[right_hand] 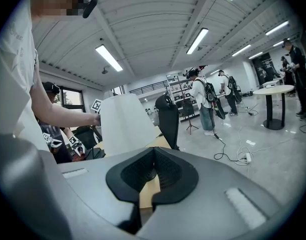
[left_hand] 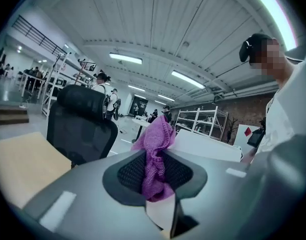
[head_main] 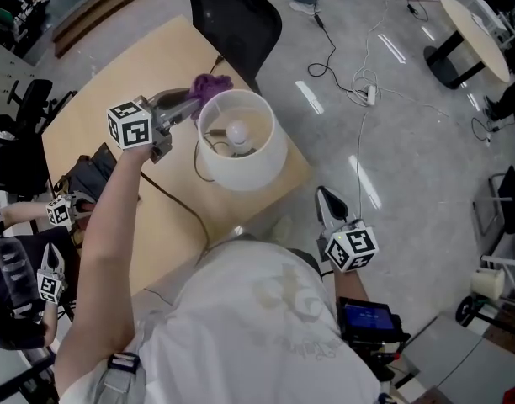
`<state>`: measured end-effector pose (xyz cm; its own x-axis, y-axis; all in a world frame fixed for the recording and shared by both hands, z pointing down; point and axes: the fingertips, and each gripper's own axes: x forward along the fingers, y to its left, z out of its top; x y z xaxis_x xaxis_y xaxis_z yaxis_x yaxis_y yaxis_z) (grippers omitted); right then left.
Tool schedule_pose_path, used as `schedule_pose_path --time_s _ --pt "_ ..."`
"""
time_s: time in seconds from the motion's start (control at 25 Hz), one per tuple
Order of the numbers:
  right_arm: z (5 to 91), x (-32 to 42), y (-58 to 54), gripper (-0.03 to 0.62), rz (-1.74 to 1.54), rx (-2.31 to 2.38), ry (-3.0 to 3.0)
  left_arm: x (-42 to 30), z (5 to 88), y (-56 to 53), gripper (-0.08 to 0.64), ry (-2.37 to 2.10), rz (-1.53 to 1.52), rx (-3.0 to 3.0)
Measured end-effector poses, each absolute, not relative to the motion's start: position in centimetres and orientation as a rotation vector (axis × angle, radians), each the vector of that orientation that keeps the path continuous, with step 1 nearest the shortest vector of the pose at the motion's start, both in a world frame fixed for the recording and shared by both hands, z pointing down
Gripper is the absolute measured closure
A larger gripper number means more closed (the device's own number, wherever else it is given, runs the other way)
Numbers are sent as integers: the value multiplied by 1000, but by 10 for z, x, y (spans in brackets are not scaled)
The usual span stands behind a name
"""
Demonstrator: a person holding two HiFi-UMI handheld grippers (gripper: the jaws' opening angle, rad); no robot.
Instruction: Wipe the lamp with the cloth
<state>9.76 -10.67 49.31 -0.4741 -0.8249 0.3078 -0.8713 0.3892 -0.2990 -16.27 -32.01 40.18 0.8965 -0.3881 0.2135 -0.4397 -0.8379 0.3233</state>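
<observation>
At the left, a wooden table (head_main: 89,116) carries a dark cord (head_main: 169,200) that runs toward the near edge. Over the table the left gripper (head_main: 188,108) reaches toward the far right, its jaws clamped on a purple cloth (head_main: 210,83) whose bunched end sticks out past the tips. The cloth sits right at the far left rim of the lamp (head_main: 245,162), though contact cannot be made out. The lamp's white shade stands upright on the table's right part, its bulb (head_main: 237,131) showing inside. A black office chair (head_main: 241,15) stands beyond the far edge. To the right, off the table and over the grey floor, the right gripper (head_main: 327,200) hangs with its jaws brought together on nothing.
</observation>
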Motion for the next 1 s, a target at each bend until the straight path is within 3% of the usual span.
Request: schedule_pose_path --time_s 0.4,1.0 --pt "493 95 -110 580 658 1525 -2532 -119 311 -313 468 -280 201 2893" --pt "504 105 -105 580 721 1591 -2476 -96 401 -334 468 -68 556 2786"
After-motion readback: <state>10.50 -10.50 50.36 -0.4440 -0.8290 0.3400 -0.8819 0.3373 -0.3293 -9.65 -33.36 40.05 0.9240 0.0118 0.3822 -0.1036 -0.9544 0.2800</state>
